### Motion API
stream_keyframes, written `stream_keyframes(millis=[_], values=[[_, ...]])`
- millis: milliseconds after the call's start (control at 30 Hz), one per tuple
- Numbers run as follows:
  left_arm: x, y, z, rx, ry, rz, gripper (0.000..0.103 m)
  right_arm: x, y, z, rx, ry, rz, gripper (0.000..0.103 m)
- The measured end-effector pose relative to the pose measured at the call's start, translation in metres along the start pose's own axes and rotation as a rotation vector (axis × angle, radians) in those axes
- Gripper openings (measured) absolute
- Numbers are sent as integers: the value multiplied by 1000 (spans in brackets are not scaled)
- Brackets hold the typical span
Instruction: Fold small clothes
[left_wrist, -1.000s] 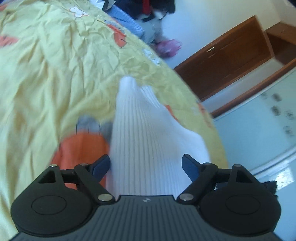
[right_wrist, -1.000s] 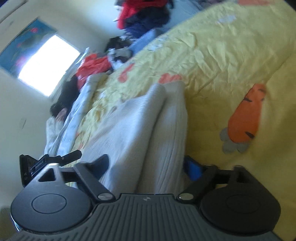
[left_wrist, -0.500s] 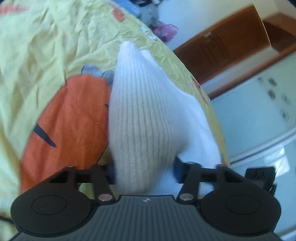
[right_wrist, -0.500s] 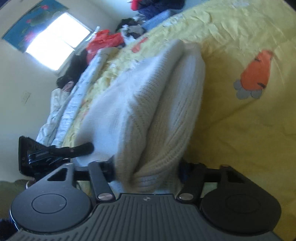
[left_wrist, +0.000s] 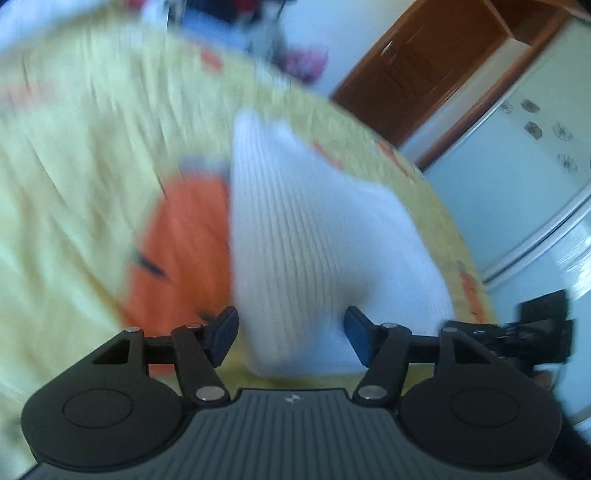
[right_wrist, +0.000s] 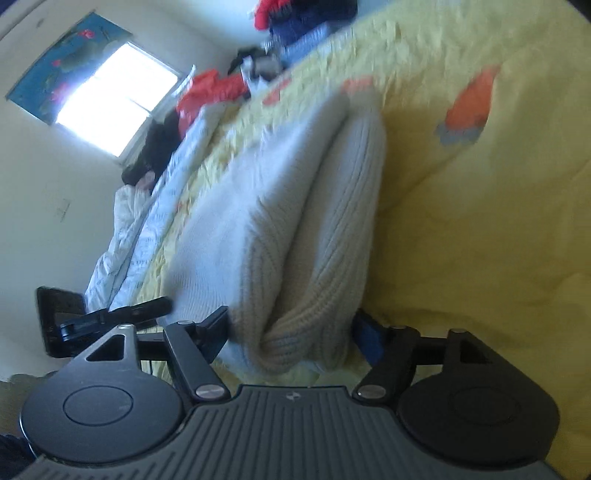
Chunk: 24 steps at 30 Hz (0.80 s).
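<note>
While the white ribbed knit garment (left_wrist: 295, 236) lies folded on the yellow bedspread (left_wrist: 81, 192), its near end sits between the jaws of both grippers. Left wrist view: the garment runs from 6 o'clock up toward 12 o'clock, narrowing at the far end; an orange carrot print (left_wrist: 184, 251) lies beside it at 9 o'clock, partly covered. The left gripper (left_wrist: 291, 332) has just been opening: its jaws stand moderately wide, the garment between them, with a visible gap at each pad, so nothing is clamped. Right wrist view: the garment (right_wrist: 295, 206) shows two thick folded layers. The right gripper (right_wrist: 291, 332) has likewise just been opening; its jaws stand moderately wide, close against the fabric at both sides, and the blur leaves it uncertain whether the pads press on it. A pile of clothes (right_wrist: 295, 22) lies at 12 o'clock on the bed. A window (right_wrist: 114, 99) is at 10 o'clock. A wooden door (left_wrist: 417, 62) stands at 1 o'clock in the left view.
</note>
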<state>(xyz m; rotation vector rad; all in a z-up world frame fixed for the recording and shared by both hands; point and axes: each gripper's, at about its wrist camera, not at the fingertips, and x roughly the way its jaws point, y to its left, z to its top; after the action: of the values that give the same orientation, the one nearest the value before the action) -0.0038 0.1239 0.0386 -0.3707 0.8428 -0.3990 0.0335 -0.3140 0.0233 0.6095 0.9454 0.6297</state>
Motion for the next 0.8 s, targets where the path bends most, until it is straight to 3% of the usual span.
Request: stream_keyframes(millis=[100, 200, 267, 300, 333, 367, 400, 467, 567, 633, 733, 800], values=[[-50, 5, 30, 230, -96, 232, 63, -34, 4, 4, -12, -92, -28, 72], [-103, 33, 87, 455, -148, 562, 63, -63, 4, 7, -31, -160, -82, 73], [-140, 57, 134, 484, -223, 845, 63, -75, 4, 10, -40, -196, -117, 73], [-156, 66, 151, 444, -268, 922, 63, -78, 2, 11, -43, -207, -119, 73], [-172, 72, 164, 376, -313, 936, 63, -76, 4, 11, -46, -219, -120, 74], [-181, 75, 168, 307, -350, 896, 64, -73, 6, 11, -44, -226, -115, 76], [-182, 74, 166, 255, -378, 825, 74, -68, 4, 10, -38, -227, -110, 79], [-163, 70, 143, 186, -369, 632, 88, -52, 2, 9, -25, -204, -107, 80], [-92, 59, 83, 49, -236, 283, 88, -29, -4, 7, -16, -130, -101, 80], [-41, 51, 47, -62, -130, 104, 88, -15, -13, 8, 26, -91, -95, 80], [7, 46, 14, -195, -4, -47, 87, -4, -21, 9, 96, -58, -48, 80], [22, 47, 4, -263, 38, -146, 88, 1, -22, 10, 103, -49, -26, 80]])
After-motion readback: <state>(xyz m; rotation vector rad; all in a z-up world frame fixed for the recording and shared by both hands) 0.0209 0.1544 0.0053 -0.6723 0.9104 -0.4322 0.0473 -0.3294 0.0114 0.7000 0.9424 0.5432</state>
